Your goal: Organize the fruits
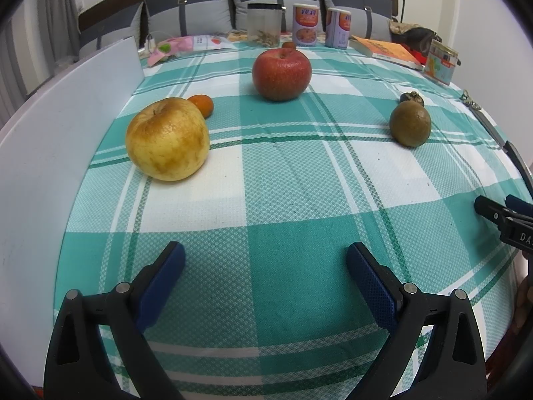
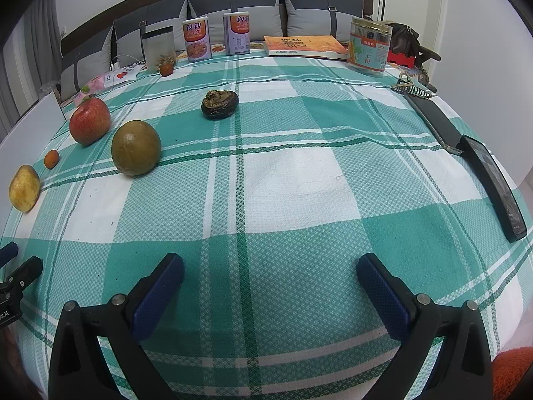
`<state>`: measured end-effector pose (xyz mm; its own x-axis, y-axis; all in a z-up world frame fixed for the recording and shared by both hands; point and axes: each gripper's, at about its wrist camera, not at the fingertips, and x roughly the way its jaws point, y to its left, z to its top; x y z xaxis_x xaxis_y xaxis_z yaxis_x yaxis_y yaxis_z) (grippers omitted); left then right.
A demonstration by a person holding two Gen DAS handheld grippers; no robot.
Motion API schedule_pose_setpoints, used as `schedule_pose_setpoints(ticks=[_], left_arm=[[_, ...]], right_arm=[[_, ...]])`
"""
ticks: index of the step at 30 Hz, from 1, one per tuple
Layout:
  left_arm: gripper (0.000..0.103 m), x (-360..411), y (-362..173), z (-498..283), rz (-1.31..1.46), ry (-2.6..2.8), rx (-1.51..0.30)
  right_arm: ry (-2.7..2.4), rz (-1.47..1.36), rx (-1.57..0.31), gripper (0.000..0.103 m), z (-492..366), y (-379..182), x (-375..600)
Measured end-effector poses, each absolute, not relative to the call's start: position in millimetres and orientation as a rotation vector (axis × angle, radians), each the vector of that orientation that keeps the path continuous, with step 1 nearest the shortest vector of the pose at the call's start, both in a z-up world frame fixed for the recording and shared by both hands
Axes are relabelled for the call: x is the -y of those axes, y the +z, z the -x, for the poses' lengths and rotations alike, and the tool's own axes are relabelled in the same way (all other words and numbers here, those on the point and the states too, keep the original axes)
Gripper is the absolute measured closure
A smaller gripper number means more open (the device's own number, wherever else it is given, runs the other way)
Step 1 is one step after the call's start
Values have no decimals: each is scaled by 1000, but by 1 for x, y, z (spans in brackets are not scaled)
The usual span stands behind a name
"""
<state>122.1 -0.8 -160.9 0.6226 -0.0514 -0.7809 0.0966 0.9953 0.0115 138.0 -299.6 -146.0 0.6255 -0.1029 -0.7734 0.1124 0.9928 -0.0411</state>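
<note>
Fruits ahead of both grippers on checked cloth [image 2: 299, 173]: yellow apple [image 1: 167, 139], red apple [image 1: 281, 74], green fruit [image 2: 136, 147]. Left gripper [image 1: 265, 260] and right gripper [image 2: 270, 270] both spread wide, holding nothing.

The yellow pear [image 1: 167, 138] half hides a small orange [image 1: 202, 104]; the red apple [image 1: 281, 74] hides another.

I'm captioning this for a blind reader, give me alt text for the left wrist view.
An open hand-held gripper hovers over a green plaid tablecloth holding a yellow apple, red apple, small orange and brownish-green fruit.
</note>
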Motion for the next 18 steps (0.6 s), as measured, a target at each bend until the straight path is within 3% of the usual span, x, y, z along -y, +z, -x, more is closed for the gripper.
schedule_pose_setpoints(ticks=[18], left_arm=[[6,-6,-157,-120,-26,-111,-902]], right_arm=[[-124,-11,-887,0,-138,-146,300]])
